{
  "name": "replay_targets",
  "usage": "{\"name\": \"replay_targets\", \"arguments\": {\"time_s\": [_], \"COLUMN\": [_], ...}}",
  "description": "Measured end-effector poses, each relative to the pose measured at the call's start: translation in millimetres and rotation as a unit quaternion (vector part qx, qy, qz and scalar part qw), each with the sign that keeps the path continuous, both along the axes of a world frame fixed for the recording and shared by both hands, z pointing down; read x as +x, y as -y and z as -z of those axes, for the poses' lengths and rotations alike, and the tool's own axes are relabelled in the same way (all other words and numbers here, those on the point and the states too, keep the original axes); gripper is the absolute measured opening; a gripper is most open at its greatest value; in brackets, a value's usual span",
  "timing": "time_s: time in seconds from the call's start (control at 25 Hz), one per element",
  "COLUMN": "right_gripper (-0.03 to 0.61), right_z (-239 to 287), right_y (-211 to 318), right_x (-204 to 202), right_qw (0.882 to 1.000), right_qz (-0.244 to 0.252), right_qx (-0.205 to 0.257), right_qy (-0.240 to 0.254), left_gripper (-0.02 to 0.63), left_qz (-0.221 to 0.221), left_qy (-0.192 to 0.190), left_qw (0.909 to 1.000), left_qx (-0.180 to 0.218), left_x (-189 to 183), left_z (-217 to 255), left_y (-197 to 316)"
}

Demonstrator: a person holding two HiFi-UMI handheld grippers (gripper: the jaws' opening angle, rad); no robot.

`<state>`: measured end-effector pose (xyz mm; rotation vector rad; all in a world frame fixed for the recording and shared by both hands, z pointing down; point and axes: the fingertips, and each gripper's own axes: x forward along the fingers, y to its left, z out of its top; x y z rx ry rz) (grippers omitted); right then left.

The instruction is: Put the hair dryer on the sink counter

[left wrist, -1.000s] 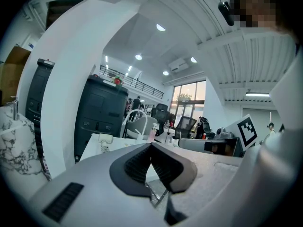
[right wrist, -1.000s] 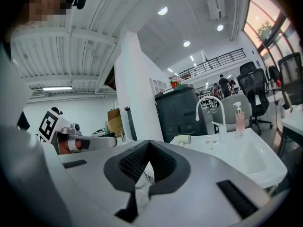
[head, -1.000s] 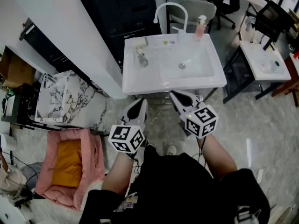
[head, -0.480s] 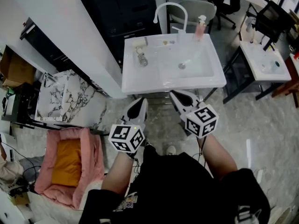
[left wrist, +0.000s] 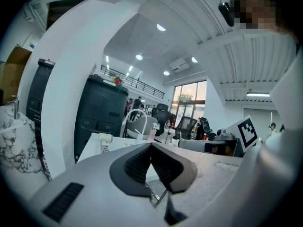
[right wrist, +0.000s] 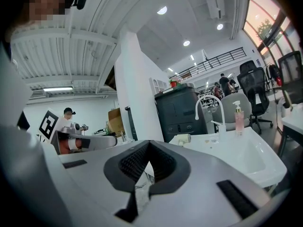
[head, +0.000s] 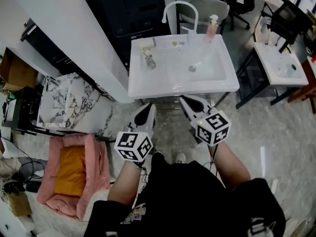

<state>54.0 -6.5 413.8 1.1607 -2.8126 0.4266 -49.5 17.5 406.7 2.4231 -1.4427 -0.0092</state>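
Note:
The cream hair dryer (head: 148, 56) with a chrome nozzle lies on the left part of the white sink counter (head: 148, 85). It also shows in the left gripper view, hair dryer (left wrist: 104, 139), and in the right gripper view, hair dryer (right wrist: 182, 138). My left gripper (head: 148, 108) hangs just before the counter's front edge, shut and empty. My right gripper (head: 184, 100) is beside it at the same edge, also shut with nothing in it. In their own views, the left gripper (left wrist: 151, 145) and the right gripper (right wrist: 148, 143) have their pads pressed together.
A white arched faucet (head: 178, 10) and a pink soap bottle (head: 212, 27) stand at the basin's back. A black cabinet (head: 129, 11) is behind, a white wall panel (head: 74, 33) to the left. A marble-topped stand (head: 63, 104), a pink pet bed (head: 74, 174) and a second sink (head: 279, 64) surround me.
Both grippers and the hair dryer have kept still. Only some clutter at the lower left edge of the floor has shifted.

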Motion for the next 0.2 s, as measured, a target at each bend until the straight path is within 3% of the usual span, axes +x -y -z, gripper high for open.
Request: {"name": "replay_targets", "arguments": {"time_s": [0.2], "right_gripper": [-0.002], "right_z": [-2.2], "right_y": [1.7], "right_x": [1.9], "right_qw": [1.0], "right_qz": [0.0], "right_qx": [-0.001], "right_qy": [0.001], "left_gripper": [0.003], "left_qz": [0.001], "left_qy": [0.0], "left_qw": [1.0], "left_qx": [-0.001], "left_x": [0.9], "left_z": [-2.0], "left_y": [2.0]}}
